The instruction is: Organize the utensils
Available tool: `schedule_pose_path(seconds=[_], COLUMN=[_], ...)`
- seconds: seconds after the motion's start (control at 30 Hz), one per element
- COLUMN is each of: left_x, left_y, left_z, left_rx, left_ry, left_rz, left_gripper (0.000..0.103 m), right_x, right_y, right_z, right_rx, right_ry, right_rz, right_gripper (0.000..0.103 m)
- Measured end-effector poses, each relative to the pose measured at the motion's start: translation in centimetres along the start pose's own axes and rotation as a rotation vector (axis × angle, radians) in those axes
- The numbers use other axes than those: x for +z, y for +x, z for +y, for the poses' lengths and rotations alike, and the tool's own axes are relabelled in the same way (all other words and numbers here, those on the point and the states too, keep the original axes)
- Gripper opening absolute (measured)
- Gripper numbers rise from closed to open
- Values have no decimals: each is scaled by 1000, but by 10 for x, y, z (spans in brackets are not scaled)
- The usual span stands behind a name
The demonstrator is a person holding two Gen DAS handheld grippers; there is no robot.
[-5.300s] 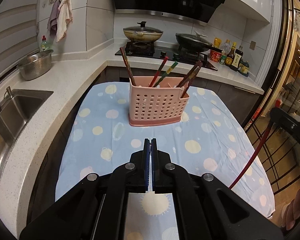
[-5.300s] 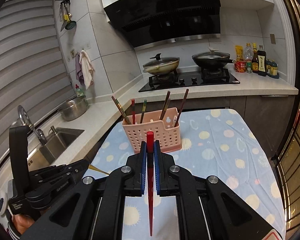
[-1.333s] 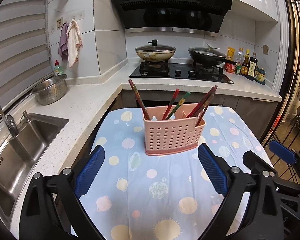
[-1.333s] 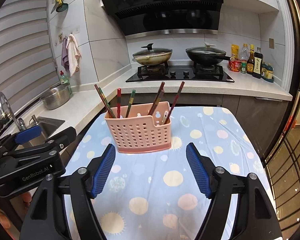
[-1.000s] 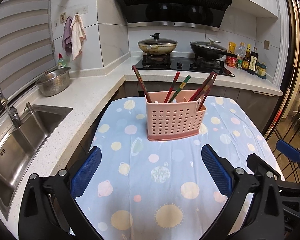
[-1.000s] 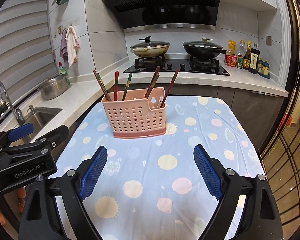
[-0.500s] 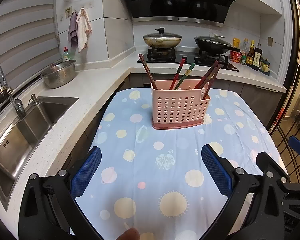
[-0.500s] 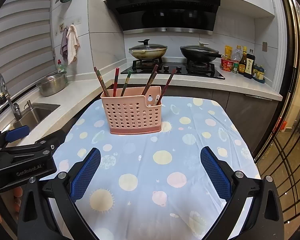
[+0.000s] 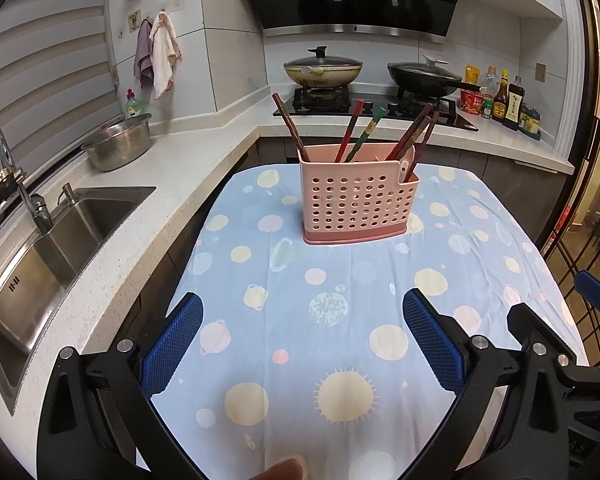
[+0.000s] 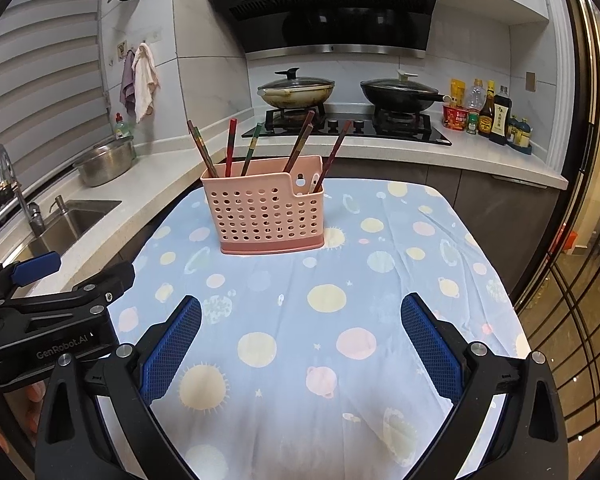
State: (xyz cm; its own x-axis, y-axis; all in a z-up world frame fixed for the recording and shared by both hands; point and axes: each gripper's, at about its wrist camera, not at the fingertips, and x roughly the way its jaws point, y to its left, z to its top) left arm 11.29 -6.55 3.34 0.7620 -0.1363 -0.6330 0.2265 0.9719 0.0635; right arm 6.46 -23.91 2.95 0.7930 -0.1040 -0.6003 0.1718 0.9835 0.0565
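A pink perforated utensil holder (image 9: 356, 204) (image 10: 266, 214) stands upright at the far end of the table with several chopsticks (image 9: 350, 130) (image 10: 230, 146) leaning out of it. My left gripper (image 9: 302, 344) hangs over the near part of the table, well short of the holder, jaws wide open and empty. My right gripper (image 10: 300, 344) is likewise open and empty, also well back from the holder. The left tool's body (image 10: 48, 312) shows at the left of the right wrist view.
The table wears a blue cloth with planet prints (image 9: 340, 320). A steel sink (image 9: 40, 248) and a colander (image 9: 118, 146) sit on the counter to the left. Behind are a stove with two pans (image 10: 296, 90) and sauce bottles (image 10: 488, 114). A fingertip (image 9: 280, 470) shows at the bottom edge.
Earlier the right gripper held a red chopstick and the left was shut; now both are wide open and empty. Both views have drawn slightly back from the holder.
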Motion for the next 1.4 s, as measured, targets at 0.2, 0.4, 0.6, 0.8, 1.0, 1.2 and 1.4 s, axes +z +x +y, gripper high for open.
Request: schedule_pose_path(seconds=[0.2, 0.4, 0.6, 0.8, 1.0, 1.2, 1.4], left_x=[-4, -8, -9, -9, -8, -7, -6], left_y=[2, 5, 6, 6, 5, 6, 6], left_z=[1, 1, 1, 2, 3, 3, 4], left_rx=[-11, -8, -4, -3, 5, 12, 15], left_ry=[-11, 0, 7, 4, 6, 5, 5], left_rz=[14, 22, 23, 18, 13, 10, 8], left_gripper=[96, 96, 96, 96, 96, 96, 96], right_x=[-1, -5, -7, -7, -7, -6, -6], right_y=[3, 5, 6, 7, 7, 6, 6], right_z=[0, 1, 2, 4, 4, 5, 6], right_rx=[-2, -3, -4, -7, -5, -5, -6], right_ry=[-1, -4, -8, -13, -12, -18, -17], right_rz=[8, 20, 28, 26, 25, 23, 24], right_gripper=[97, 97, 97, 97, 97, 97, 97])
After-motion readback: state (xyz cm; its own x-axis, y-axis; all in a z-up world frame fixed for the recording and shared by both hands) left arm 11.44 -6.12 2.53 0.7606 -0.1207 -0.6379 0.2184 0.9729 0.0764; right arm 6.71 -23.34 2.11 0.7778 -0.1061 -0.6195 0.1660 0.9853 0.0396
